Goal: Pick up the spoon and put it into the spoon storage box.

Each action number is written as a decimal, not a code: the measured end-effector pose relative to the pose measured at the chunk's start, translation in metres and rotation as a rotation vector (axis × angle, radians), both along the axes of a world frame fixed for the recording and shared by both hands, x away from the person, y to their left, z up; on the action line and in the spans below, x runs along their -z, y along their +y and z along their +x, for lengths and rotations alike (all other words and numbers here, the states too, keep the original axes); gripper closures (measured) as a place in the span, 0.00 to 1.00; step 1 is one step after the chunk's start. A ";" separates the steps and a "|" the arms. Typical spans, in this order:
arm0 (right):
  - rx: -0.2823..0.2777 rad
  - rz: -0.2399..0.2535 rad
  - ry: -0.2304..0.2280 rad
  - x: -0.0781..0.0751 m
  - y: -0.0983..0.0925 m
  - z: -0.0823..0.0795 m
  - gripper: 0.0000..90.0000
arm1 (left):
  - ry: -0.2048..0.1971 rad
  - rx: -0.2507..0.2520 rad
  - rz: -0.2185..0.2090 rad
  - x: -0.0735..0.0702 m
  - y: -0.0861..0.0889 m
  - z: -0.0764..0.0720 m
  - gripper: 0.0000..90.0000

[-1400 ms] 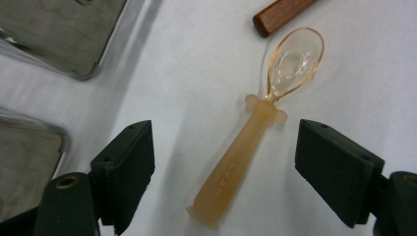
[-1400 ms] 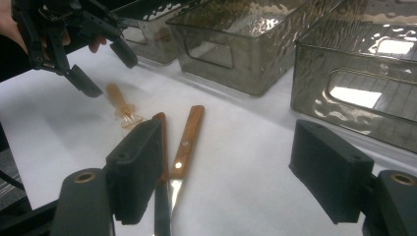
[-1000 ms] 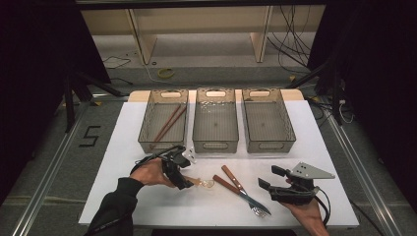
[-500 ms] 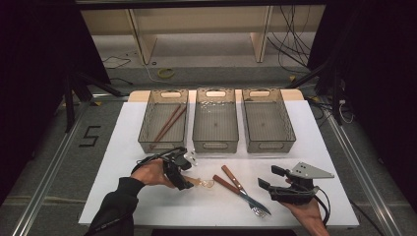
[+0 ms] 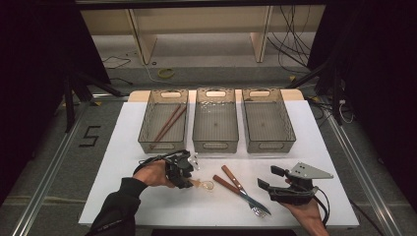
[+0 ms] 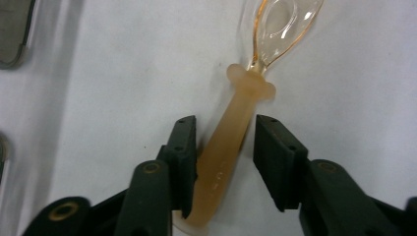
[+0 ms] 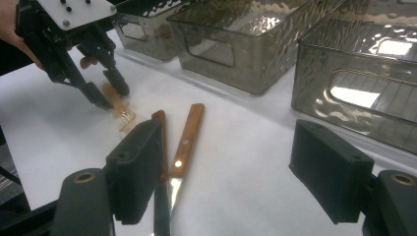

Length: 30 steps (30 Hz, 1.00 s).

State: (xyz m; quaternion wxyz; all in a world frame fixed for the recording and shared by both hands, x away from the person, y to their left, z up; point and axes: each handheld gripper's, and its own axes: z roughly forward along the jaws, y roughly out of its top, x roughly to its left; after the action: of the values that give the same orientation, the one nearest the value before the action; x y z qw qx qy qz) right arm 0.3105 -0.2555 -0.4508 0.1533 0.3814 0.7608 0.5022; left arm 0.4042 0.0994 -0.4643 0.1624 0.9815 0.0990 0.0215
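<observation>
Bare table (image 5: 118,162) left of the spoon (image 5: 204,185); knife (image 5: 231,189) blocks right.

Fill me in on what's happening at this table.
A person is sorting cutlery into three bins. The left gripper has just been closing around the handle of a translucent orange spoon lying on the white table; one pad touches it, the other is still apart. The right gripper waits open near a knife and fork. Chopsticks lie in the left bin.

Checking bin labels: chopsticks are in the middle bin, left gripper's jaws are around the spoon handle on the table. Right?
Not quite. The chopsticks lie in the left bin, not the middle bin, as the high view shows. The rest holds: the left gripper has just been closing, its jaws either side of the spoon handle.
</observation>
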 end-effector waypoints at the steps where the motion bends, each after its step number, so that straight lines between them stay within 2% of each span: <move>1: 0.001 0.000 0.000 0.000 0.000 0.000 0.32 | 0.000 0.004 0.000 0.000 0.000 0.000 0.71; 8: 0.001 -0.010 0.000 0.000 0.001 -0.001 0.32 | 0.013 0.024 0.023 -0.001 -0.003 0.001 0.77; 15: 0.008 -0.011 -0.001 0.000 -0.001 -0.002 0.32 | 0.025 0.014 0.018 0.000 -0.003 0.002 0.76; 23: 0.011 -0.011 0.000 0.000 -0.001 -0.003 0.32 | 0.022 0.021 0.039 -0.001 -0.005 0.001 0.80; 30: 0.014 -0.011 -0.003 -0.001 -0.002 -0.003 0.33 | 0.016 0.028 0.034 -0.001 -0.005 0.000 0.85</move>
State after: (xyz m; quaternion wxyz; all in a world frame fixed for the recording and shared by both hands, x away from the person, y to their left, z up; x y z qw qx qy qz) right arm 0.3070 -0.2573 -0.4498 0.1601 0.3848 0.7606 0.4977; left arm 0.4041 0.0942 -0.4631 0.1452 0.9856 0.0862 0.0130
